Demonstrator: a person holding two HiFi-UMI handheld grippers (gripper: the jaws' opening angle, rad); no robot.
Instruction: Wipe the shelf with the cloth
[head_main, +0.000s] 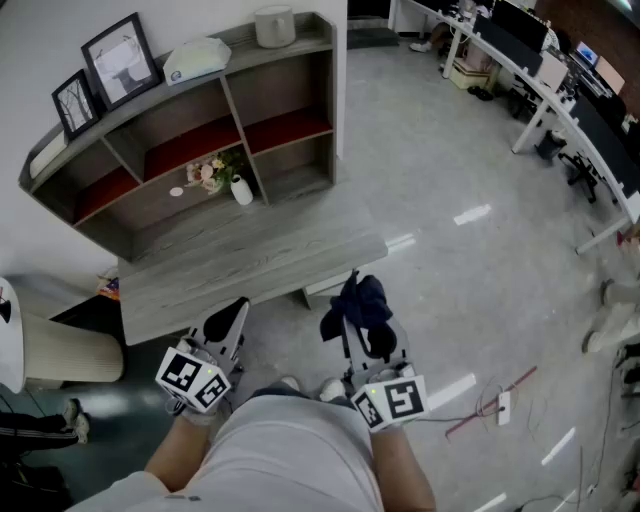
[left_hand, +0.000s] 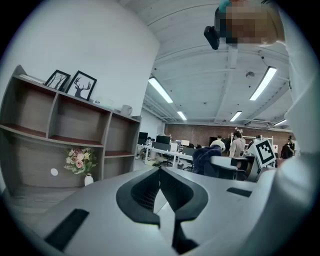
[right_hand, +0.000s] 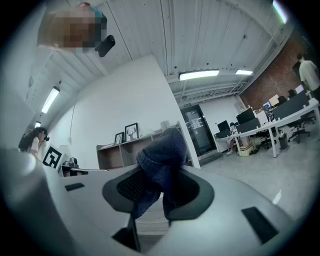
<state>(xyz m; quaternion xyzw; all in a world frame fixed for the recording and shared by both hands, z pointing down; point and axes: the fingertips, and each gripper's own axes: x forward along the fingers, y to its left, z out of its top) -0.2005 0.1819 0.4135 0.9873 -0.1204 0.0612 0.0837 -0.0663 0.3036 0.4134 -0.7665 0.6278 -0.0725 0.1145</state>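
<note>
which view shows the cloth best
The right gripper view: the dark blue cloth fills the centre, pinched between the jaws of the right gripper. The head view shows it from above, bunched over that gripper. The left gripper view shows only a small, distant lump of it.

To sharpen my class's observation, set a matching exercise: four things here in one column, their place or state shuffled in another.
Things:
1 cloth
2 left claw
3 flower vase
4 picture frames

States:
A on top of the shelf
B shut, empty
C gripped by the right claw
D in a lower shelf compartment

Pairs: 1-C; 2-B; 3-D; 4-A
</note>
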